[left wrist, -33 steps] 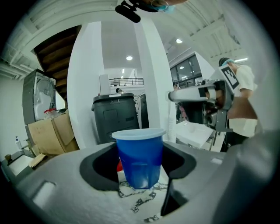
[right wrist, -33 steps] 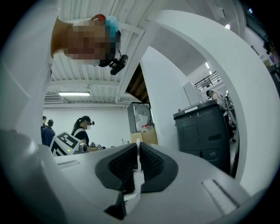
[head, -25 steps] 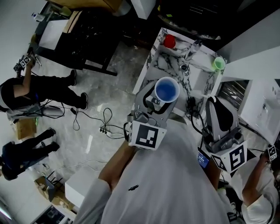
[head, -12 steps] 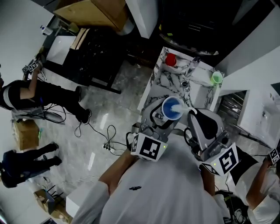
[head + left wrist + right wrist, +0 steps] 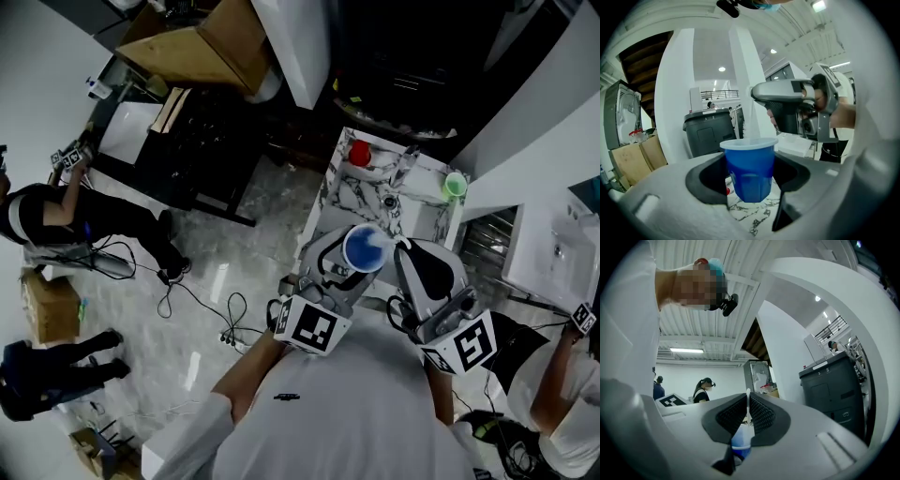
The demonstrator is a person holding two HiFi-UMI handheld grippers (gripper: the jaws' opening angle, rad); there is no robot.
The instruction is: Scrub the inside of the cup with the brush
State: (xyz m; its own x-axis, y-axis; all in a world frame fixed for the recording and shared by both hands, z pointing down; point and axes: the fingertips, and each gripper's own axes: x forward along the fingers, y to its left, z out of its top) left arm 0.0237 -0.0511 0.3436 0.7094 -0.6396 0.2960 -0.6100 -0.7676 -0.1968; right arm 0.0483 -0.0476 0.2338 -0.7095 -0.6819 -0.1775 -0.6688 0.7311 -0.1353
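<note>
Blue cup [image 5: 362, 248], white brush [image 5: 748, 405], white counter [image 5: 349, 189] veined in black.

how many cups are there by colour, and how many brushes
blue cup: 1
red cup: 1
green cup: 1
brush: 1
total: 4

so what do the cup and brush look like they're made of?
Cup: probably thin moulded plastic. It is blue with a paler rolled rim, a faceted lower wall and a dull sheen.
Brush: looks like white plastic with a thin, flat stem. The bristles are too small to judge.
</note>
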